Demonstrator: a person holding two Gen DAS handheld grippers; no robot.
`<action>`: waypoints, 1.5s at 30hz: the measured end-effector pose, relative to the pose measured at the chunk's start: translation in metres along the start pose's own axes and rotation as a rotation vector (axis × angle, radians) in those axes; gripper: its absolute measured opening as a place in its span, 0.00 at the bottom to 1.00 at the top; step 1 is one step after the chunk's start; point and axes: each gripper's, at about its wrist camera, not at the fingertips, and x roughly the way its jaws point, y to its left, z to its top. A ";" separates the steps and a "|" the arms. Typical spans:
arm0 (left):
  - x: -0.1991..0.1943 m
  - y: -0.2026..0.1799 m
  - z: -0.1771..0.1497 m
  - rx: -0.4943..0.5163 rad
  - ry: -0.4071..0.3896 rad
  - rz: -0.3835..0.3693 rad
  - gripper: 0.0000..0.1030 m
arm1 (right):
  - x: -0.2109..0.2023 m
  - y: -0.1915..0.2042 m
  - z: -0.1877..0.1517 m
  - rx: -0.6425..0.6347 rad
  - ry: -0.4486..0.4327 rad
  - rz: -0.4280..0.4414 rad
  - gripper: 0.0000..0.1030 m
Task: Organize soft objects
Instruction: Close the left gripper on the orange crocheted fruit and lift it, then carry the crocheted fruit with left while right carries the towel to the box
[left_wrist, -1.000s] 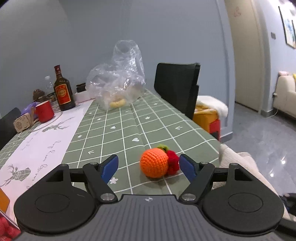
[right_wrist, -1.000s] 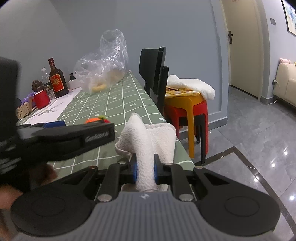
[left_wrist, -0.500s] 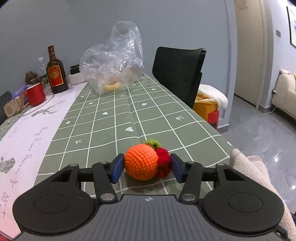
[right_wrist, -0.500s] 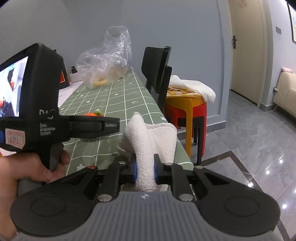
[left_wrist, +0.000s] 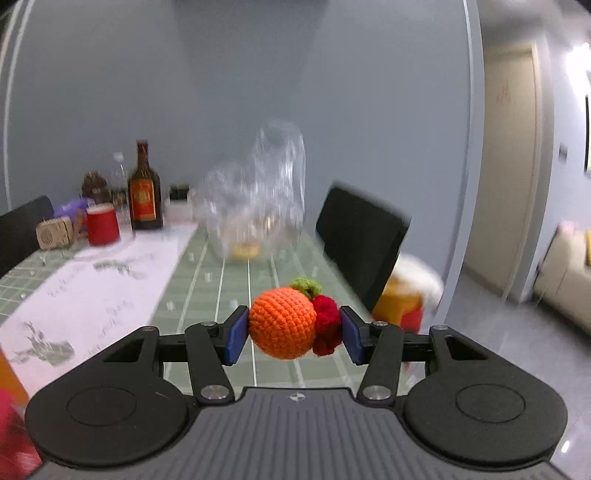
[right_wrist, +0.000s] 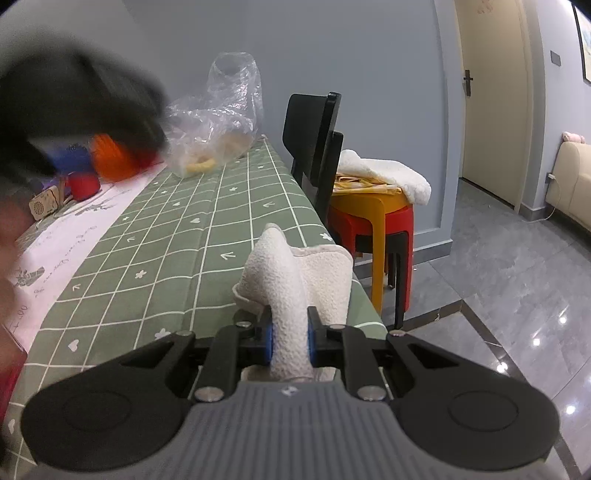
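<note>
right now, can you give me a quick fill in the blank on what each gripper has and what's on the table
1. The left gripper is shut on a crocheted ____ with a green leaf.
2. The right gripper pinches a white ____ at the table's edge.
3. The clear plastic bag stands on the green checked ____.
4. The stools beside the black chair are yellow and ____.

Missing words: orange; towel; tablecloth; red
</note>
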 end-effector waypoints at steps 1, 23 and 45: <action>-0.012 0.004 0.009 -0.022 -0.020 -0.011 0.58 | -0.001 0.001 0.000 -0.002 -0.001 -0.003 0.14; -0.173 0.128 0.062 -0.057 -0.236 0.496 0.58 | -0.090 0.065 0.019 -0.002 -0.219 0.290 0.14; -0.135 0.232 0.036 -0.114 0.113 0.773 0.58 | -0.133 0.279 0.074 -0.400 -0.246 0.556 0.14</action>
